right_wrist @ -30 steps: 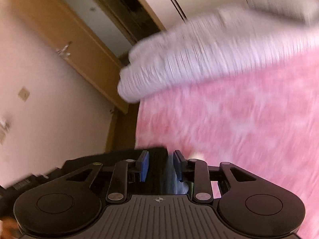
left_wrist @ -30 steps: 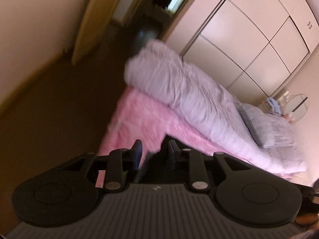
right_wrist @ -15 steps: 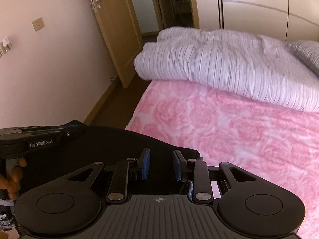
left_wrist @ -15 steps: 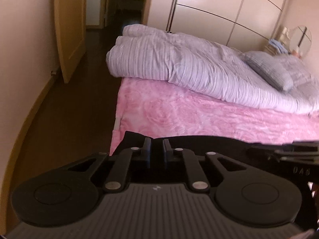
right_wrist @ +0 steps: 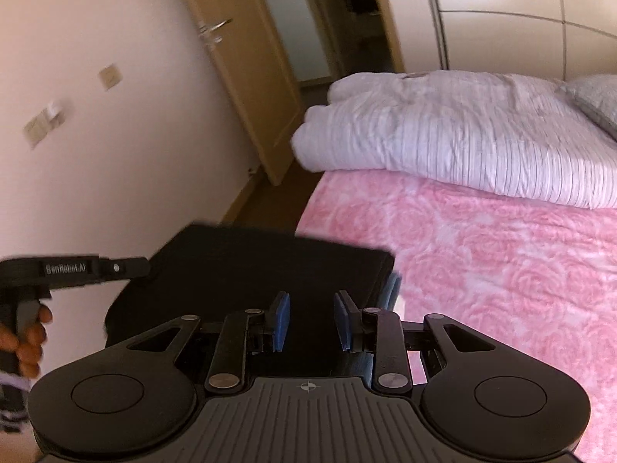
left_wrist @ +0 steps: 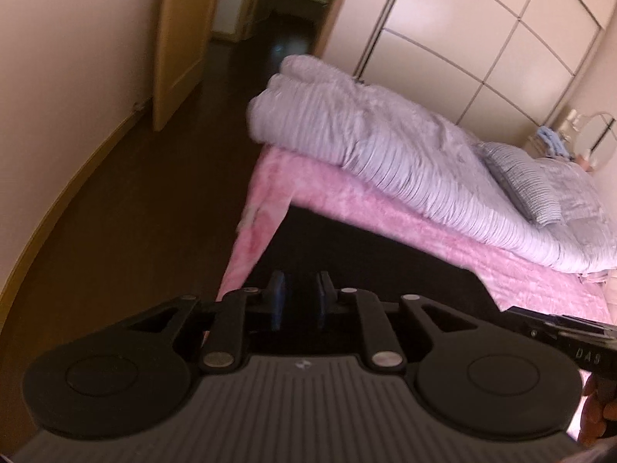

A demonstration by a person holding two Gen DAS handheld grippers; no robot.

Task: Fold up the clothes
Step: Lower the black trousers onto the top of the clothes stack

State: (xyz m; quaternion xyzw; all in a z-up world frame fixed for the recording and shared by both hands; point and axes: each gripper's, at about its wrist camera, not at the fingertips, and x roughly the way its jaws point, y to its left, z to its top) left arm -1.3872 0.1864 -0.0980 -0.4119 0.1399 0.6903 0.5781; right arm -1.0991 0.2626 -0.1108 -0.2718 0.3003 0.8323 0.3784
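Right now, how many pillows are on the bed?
1: a grey striped pillow lies at the bed's far end, on the pale striped duvet. More may be hidden.

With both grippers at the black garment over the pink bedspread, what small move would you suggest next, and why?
Probably lower the black garment flat onto the pink bedspread. It lies stretched between the left gripper, whose jaws are opening, and the right gripper, near the bed's edge.

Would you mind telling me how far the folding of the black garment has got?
Done: the black garment already looks doubled into a flat slab with stacked layers at its right edge. In hand: both tongs, left and right, hold it above the pink bedspread; the left jaws are opening. Left: laying it down, perhaps another fold.
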